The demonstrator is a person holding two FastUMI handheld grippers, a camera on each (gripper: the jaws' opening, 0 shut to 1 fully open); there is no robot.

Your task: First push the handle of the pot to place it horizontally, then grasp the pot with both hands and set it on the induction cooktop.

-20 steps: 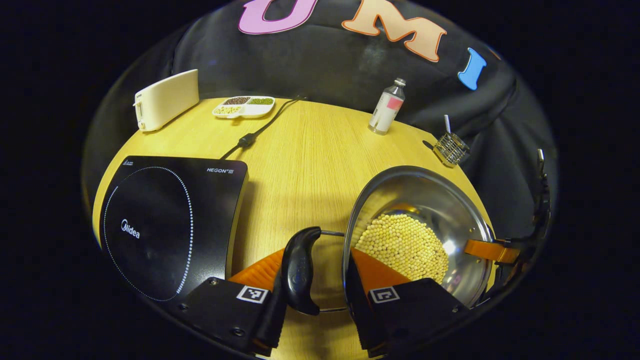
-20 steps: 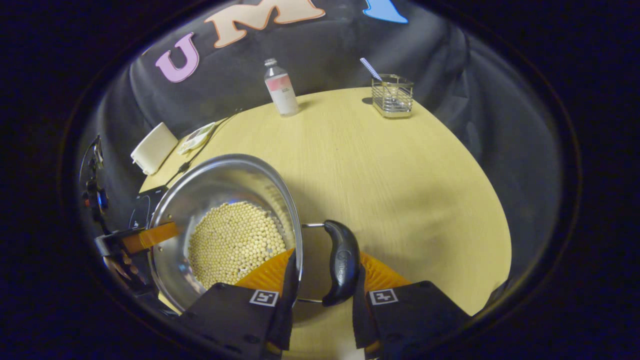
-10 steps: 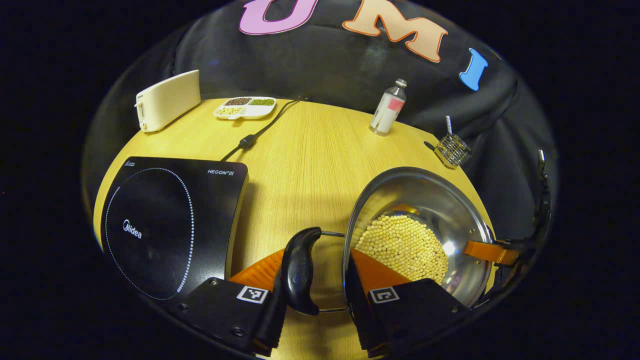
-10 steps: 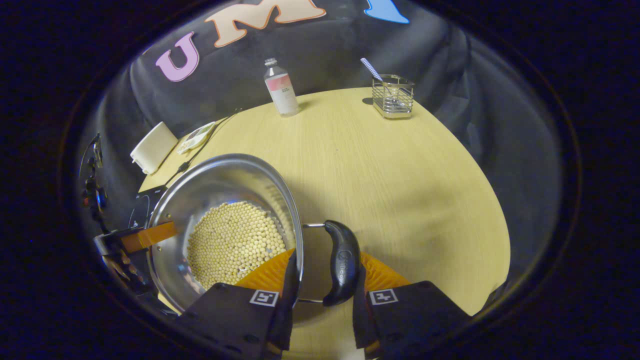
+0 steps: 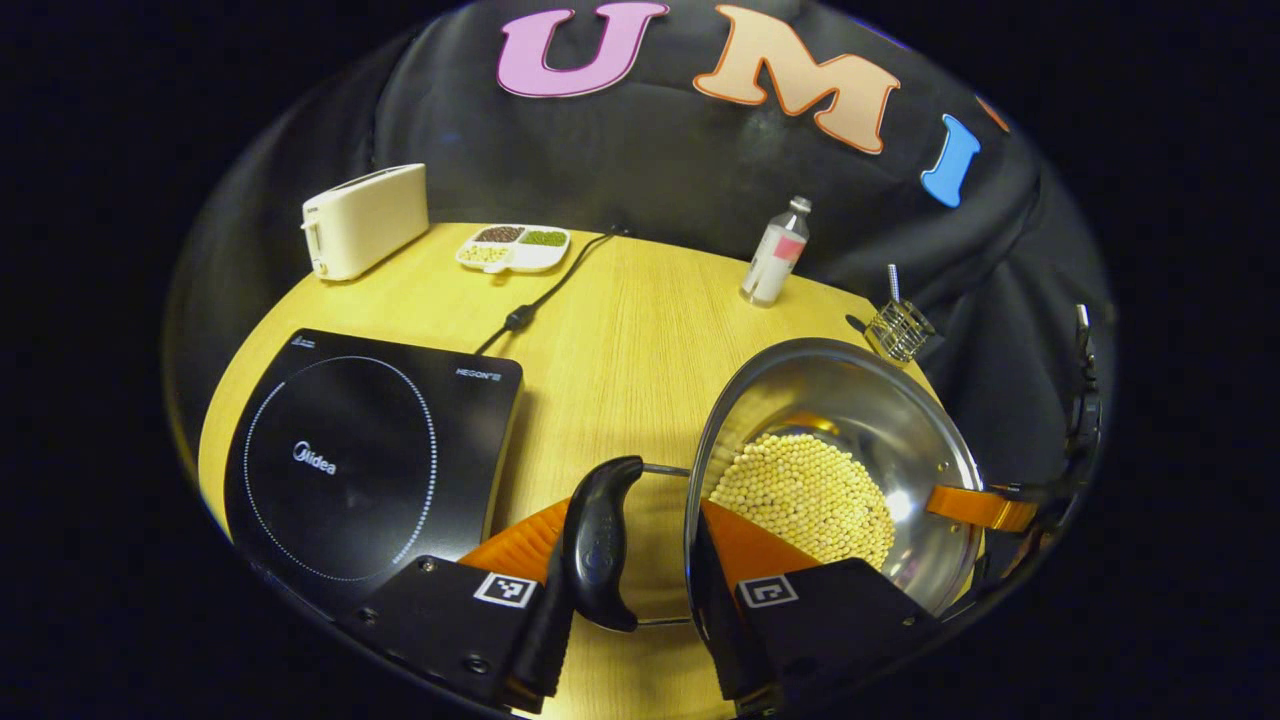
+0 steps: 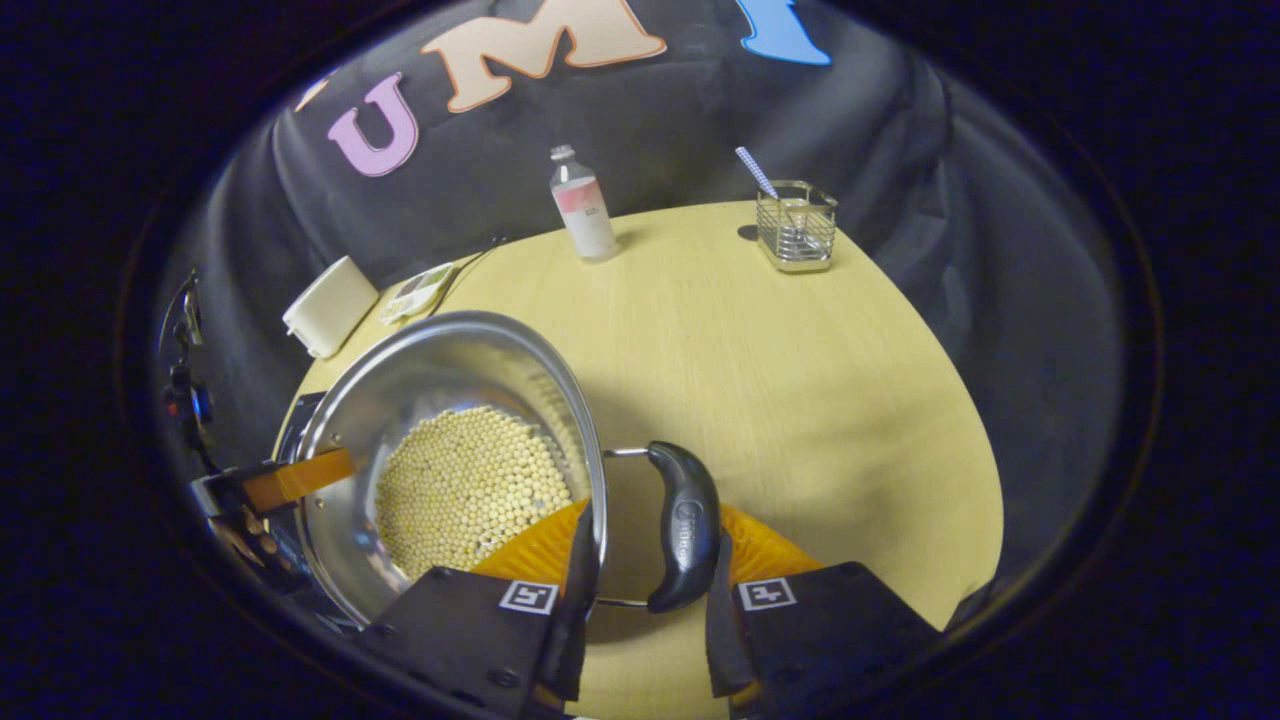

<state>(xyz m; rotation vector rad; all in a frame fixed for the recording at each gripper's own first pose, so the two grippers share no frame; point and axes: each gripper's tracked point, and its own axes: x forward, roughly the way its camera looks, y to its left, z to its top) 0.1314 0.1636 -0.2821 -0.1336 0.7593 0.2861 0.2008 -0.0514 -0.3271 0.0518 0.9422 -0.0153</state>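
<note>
I am pinching the pot (image 5: 835, 470) by both sides: my left gripper (image 5: 625, 560) is closing on the left handle (image 5: 597, 541), my right gripper (image 6: 640, 560) on the right handle (image 6: 683, 525). The pot, holding pale beans (image 5: 805, 495), is sitting beside the cooktop (image 5: 365, 460) near the counter's (image 5: 620, 340) front edge. At the far edge, a divided dish (image 5: 513, 247) is holding three kinds of grains.

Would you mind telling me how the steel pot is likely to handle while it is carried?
The steel pot probably feels heavy, being part-filled with soybeans. The loose beans may shift if it tilts. Its polished wall looks slippery, so its handles seem safer.
</note>
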